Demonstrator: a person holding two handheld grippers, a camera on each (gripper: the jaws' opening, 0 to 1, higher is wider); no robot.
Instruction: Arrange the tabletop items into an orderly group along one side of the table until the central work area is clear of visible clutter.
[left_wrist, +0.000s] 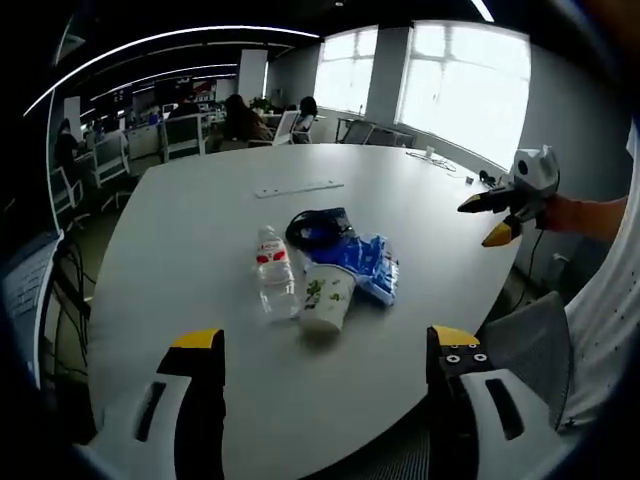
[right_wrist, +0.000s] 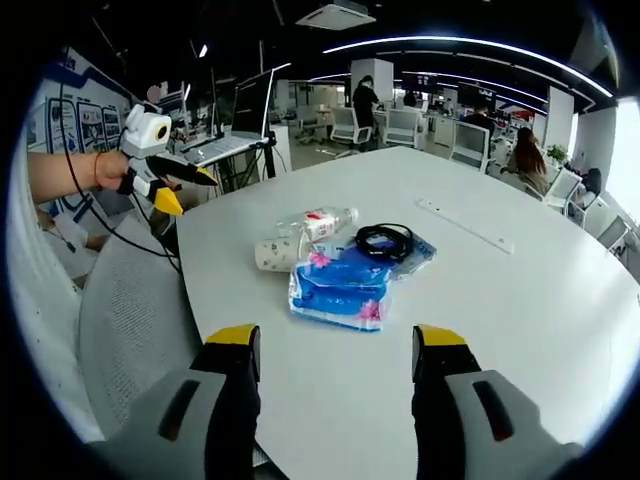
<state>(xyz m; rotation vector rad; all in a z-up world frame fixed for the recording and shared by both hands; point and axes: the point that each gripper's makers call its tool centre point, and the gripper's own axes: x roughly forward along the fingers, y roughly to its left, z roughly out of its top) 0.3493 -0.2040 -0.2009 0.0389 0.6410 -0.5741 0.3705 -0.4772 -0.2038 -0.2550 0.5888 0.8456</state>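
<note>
Both claws, left claw (left_wrist: 327, 345) and right claw (right_wrist: 337, 340), are released. The bottle (left_wrist: 274, 272) has a red label, unreadable, beside the cup (left_wrist: 325, 297) mid-counter (left_wrist: 180, 230).

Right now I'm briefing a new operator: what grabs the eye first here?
A small huddle mid-table: a clear water bottle and a paper cup lying on their sides, beside a blue plastic package with a coiled black cable on it. Both grippers hover open, empty, off the white table.
</note>
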